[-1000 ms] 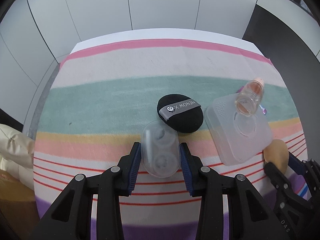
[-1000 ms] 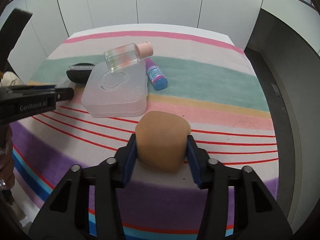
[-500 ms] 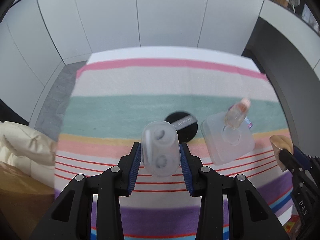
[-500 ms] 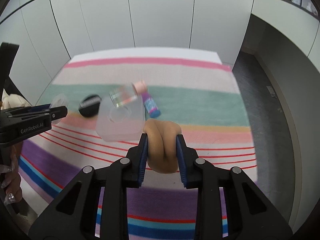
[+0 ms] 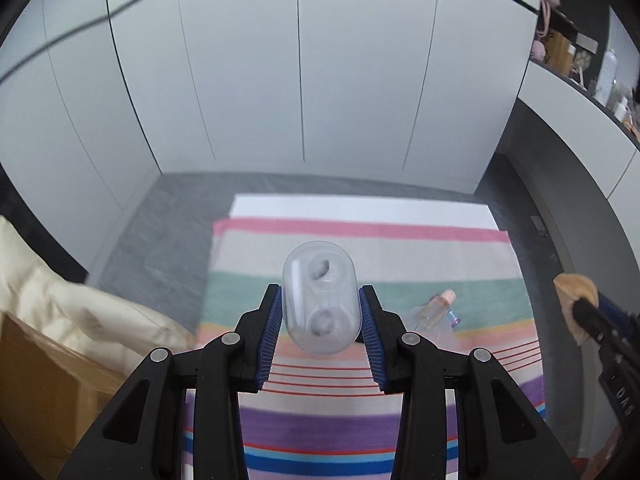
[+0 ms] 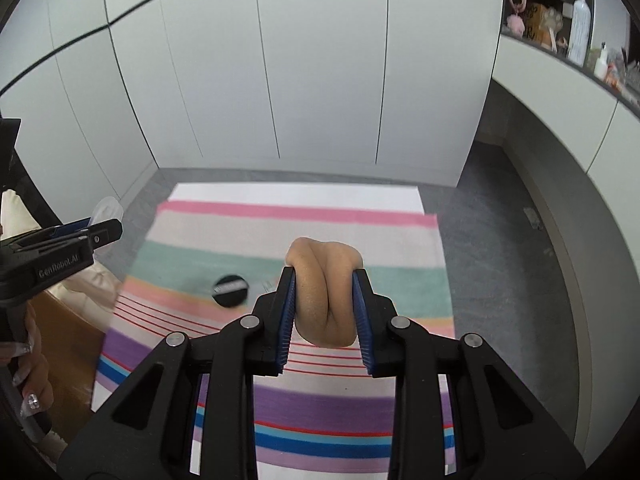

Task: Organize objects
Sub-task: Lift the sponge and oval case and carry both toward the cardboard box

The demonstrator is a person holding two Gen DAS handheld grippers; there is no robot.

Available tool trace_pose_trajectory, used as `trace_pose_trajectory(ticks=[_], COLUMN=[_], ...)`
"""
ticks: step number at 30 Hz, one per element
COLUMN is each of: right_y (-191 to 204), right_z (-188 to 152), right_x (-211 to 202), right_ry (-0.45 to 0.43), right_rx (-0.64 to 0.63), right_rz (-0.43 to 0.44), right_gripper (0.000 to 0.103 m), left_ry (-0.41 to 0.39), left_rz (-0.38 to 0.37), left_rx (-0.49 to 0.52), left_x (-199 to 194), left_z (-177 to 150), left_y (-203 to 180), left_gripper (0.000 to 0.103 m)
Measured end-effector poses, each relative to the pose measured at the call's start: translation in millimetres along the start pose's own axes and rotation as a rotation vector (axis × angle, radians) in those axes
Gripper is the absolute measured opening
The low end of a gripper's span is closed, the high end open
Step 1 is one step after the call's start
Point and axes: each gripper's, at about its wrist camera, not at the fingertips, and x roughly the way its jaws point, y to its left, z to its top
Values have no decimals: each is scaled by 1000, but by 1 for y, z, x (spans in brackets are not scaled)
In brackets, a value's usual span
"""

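The left gripper (image 5: 320, 314) clamps a clear, pill-shaped plastic case (image 5: 319, 304) by its long sides, holding its two round wells in plain view, high above the surface (image 5: 360, 240). The right gripper (image 6: 324, 312), its ribbed blue pads drawn in close, squeezes a tan makeup sponge (image 6: 325, 292) so firmly that the soft foam folds into a crease down its middle. Both items appear lifted clear for sorting elsewhere. Below, on the striped woven cloth covering the surface, a round black powder puff (image 6: 230, 290) with a grey band lies flat, and a small clear bottle (image 5: 434, 308) with a peach cap rests atop a frosted plastic box (image 5: 444, 330), awaiting their turn.
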Motion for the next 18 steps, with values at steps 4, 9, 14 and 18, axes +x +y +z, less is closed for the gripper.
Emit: trace_pose_trajectory(ticks=[4,9,14,18], right_y=[10,20,23,20], right_z=[7,2,-8,-17], right_x=[-25,-44,-56,-67], right_ry=[-9,-18,-30,-38], right_rx=[-29,-64,-67,-60], right_rz=[19,16,19,21], right_gripper=[28,28,28,28], left_ry=[-32,-38,-8,12], left_rz=[-8,-16,-15,-25], left_rx=[4,12,19,5], left_x=[-29,-54,-70,-78], left_z=[4,-2,-20,-35], left_y=[1,1,3,11], left_gripper=[39,39,39,39])
